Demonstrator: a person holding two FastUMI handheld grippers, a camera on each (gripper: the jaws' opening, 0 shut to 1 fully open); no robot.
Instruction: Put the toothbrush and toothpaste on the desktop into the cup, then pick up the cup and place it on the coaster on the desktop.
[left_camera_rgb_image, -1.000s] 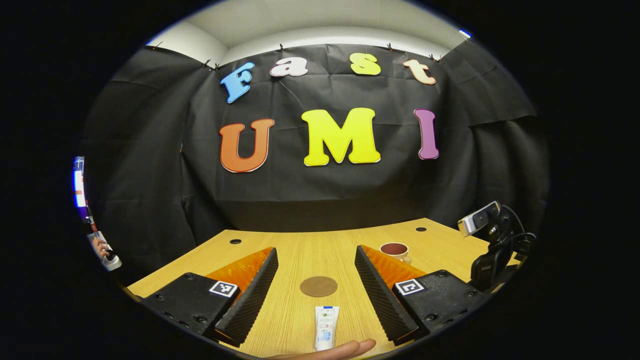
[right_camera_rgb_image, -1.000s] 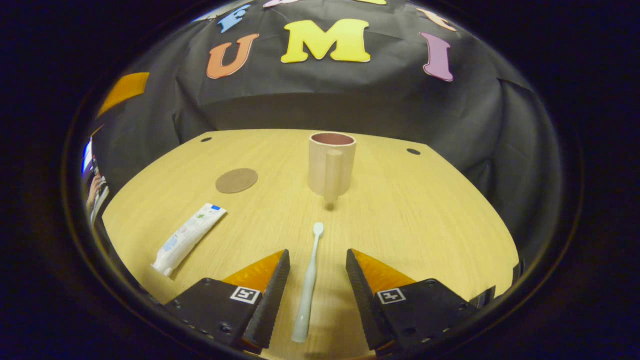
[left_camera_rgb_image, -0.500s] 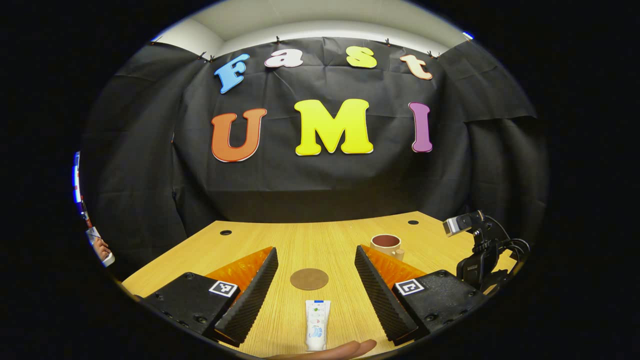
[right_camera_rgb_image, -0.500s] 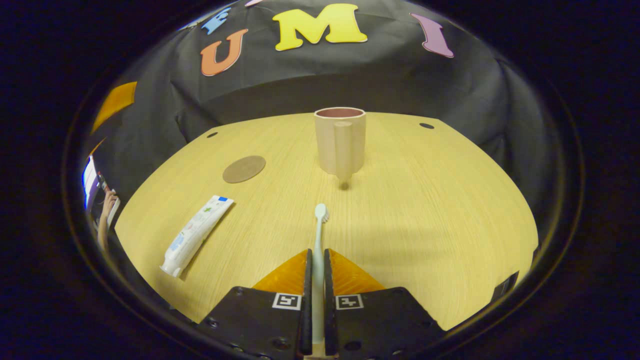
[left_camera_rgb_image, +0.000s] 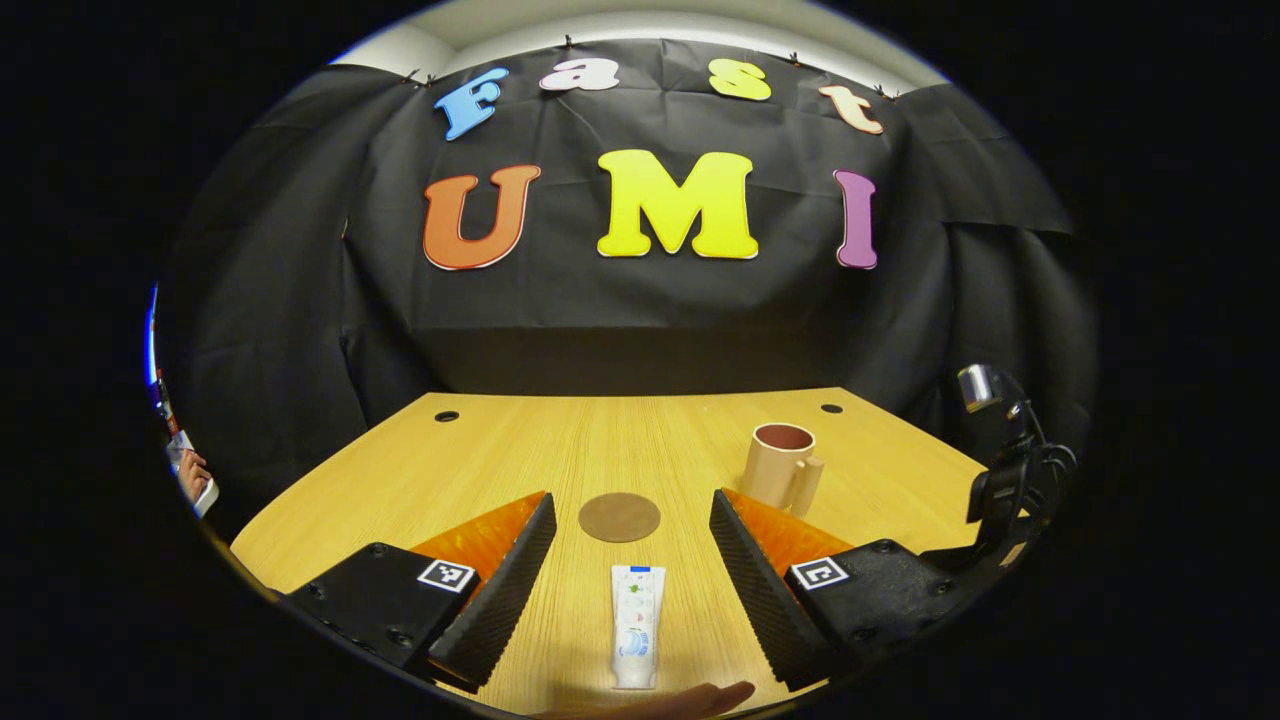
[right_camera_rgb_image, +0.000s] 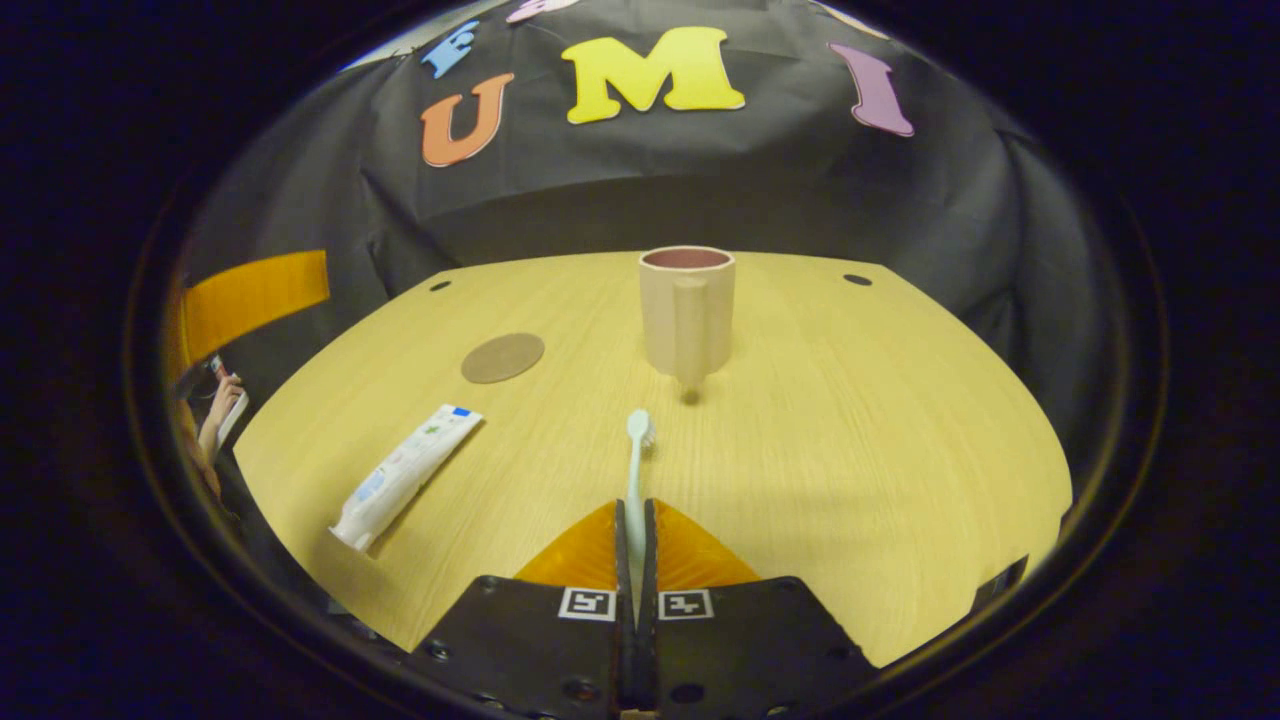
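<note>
Right claw (right_camera_rgb_image: 634, 520) is clamped on the toothbrush (right_camera_rgb_image: 637, 450), both fingers pressing the handle at bottom centre of the right gripper view. Toothbrush long axis runs straight up the frame, in line with the fingers, bristle head at the far end pointing toward the cup (right_camera_rgb_image: 687, 310). Can't tell if the head touches the tabletop (right_camera_rgb_image: 850, 420). Cup stands upright just above centre, handle facing the camera, apart from the brush head. Toothpaste (right_camera_rgb_image: 405, 477) lies flat at lower left, long axis diagonal, cap end toward lower left, flat crimped end toward upper right. Coaster (right_camera_rgb_image: 503, 357) sits flat left of the cup, above the toothpaste. Left claw (left_camera_rgb_image: 632, 560) is open, fingers wide apart at the bottom of the left gripper view. The toothpaste (left_camera_rgb_image: 637, 625) lies between them on the tabletop (left_camera_rgb_image: 500, 450), touching neither; long axis vertical in frame, cap end nearest the camera. Coaster (left_camera_rgb_image: 619, 517) just above it, cup (left_camera_rgb_image: 782, 478) to the right of centre, upright. A fingertip (left_camera_rgb_image: 690, 698) shows at the bottom edge.
</note>
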